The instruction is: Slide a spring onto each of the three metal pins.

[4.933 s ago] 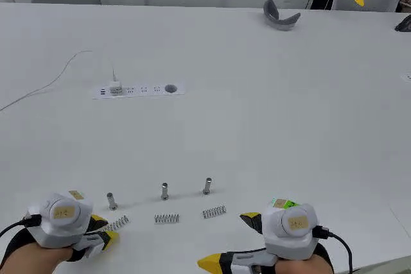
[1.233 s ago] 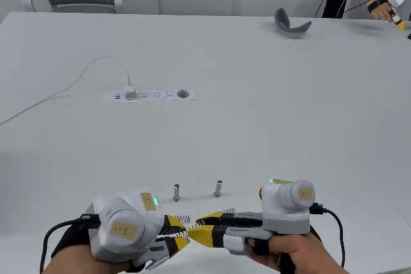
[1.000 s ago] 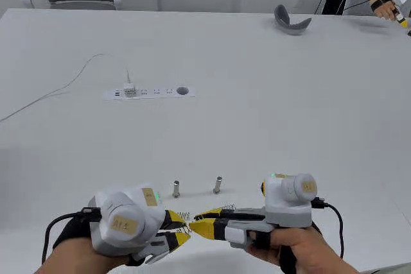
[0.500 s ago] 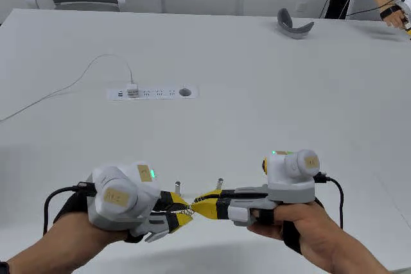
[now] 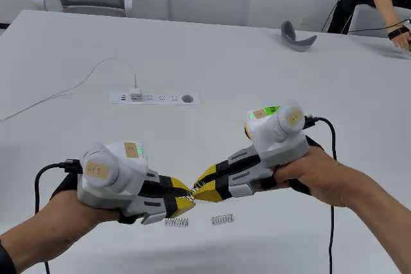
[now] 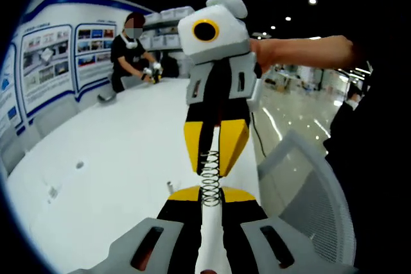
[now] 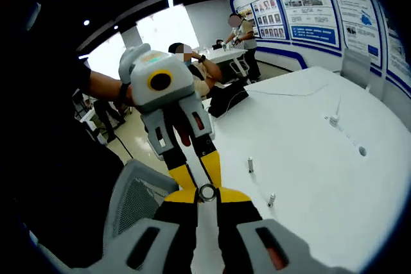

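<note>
Spring [image 6: 210,172] held aloft between left hand-held gripper [image 6: 210,198] and right hand-held gripper [image 7: 207,193], both clamped on it, seemingly for regripping.

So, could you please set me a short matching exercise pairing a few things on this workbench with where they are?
Things:
1. small coiled metal spring
2. long white power strip
3. grey curved plastic band

Places:
A. at the far side of the white table
B. spanning between the left claw and the right claw
C. mid-table, with a white plug in it

Pairs: 1-B, 2-C, 3-A
</note>
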A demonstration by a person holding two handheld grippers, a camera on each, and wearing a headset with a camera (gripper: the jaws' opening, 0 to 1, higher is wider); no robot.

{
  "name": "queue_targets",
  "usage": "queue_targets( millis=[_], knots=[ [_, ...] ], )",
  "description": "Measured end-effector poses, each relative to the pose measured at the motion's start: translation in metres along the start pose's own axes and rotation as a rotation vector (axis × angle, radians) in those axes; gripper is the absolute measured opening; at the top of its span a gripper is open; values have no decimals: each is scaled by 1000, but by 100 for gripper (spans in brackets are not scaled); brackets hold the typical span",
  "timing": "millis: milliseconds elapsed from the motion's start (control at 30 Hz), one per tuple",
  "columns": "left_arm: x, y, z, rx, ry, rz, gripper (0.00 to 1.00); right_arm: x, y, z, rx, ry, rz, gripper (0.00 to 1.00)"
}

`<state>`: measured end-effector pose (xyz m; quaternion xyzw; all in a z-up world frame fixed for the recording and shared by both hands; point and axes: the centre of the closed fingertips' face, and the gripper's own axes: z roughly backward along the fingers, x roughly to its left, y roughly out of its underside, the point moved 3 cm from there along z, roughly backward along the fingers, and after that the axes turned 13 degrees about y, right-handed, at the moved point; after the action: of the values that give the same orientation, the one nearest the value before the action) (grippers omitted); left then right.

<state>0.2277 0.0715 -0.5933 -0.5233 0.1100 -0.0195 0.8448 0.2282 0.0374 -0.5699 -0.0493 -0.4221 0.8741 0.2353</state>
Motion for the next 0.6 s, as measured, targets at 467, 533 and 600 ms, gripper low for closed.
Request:
queue_targets(
  millis=[467, 533, 600],
  knots=[
    [-1, -9, 8, -71, 9, 21, 10, 3, -11, -1, 112, -54, 220, 13],
    [-1, -9, 9, -73, 8, 22, 10, 4, -12, -3, 119, -63, 241, 13],
    [-2, -8, 10, -72, 7, 21, 10, 5, -12, -4, 127, -72, 261, 13]
  ],
)
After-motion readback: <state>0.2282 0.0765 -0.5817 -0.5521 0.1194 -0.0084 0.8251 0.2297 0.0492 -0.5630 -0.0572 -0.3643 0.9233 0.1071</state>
